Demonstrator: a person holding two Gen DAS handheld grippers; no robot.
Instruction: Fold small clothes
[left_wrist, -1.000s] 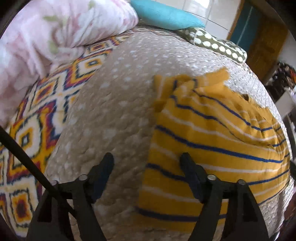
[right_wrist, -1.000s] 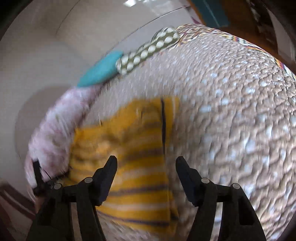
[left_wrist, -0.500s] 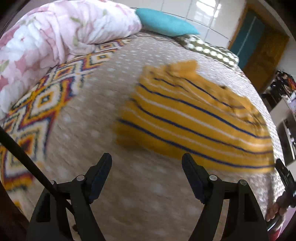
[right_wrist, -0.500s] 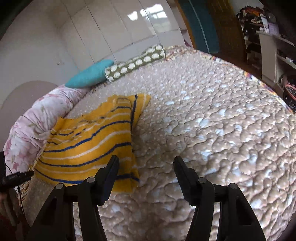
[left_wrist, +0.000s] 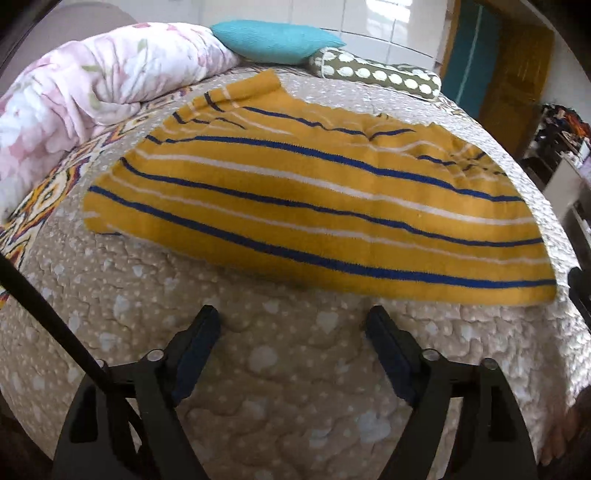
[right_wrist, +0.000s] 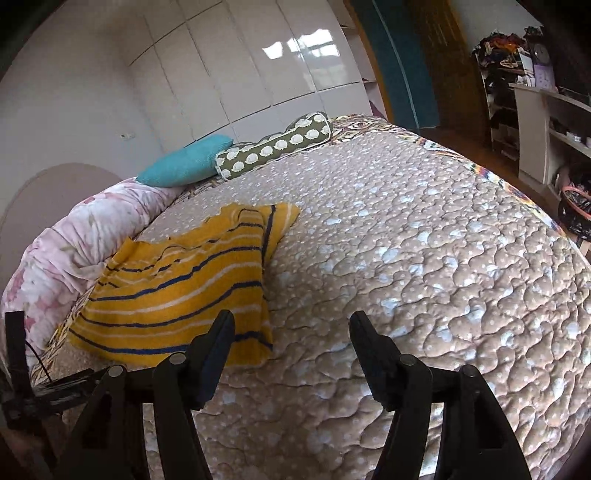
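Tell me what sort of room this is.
Most likely a bedroom in a home: a bed under a quilted cover, pillows at its far end, a rolled flowered duvet, and glossy cupboard doors behind.

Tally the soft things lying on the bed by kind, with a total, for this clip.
Striped yellow garment: 1
Cushions: 2, one teal cushion and one olive spotted bolster
Rolled pink floral duvet: 1
Total: 4, all resting on the beige quilted bedspread.
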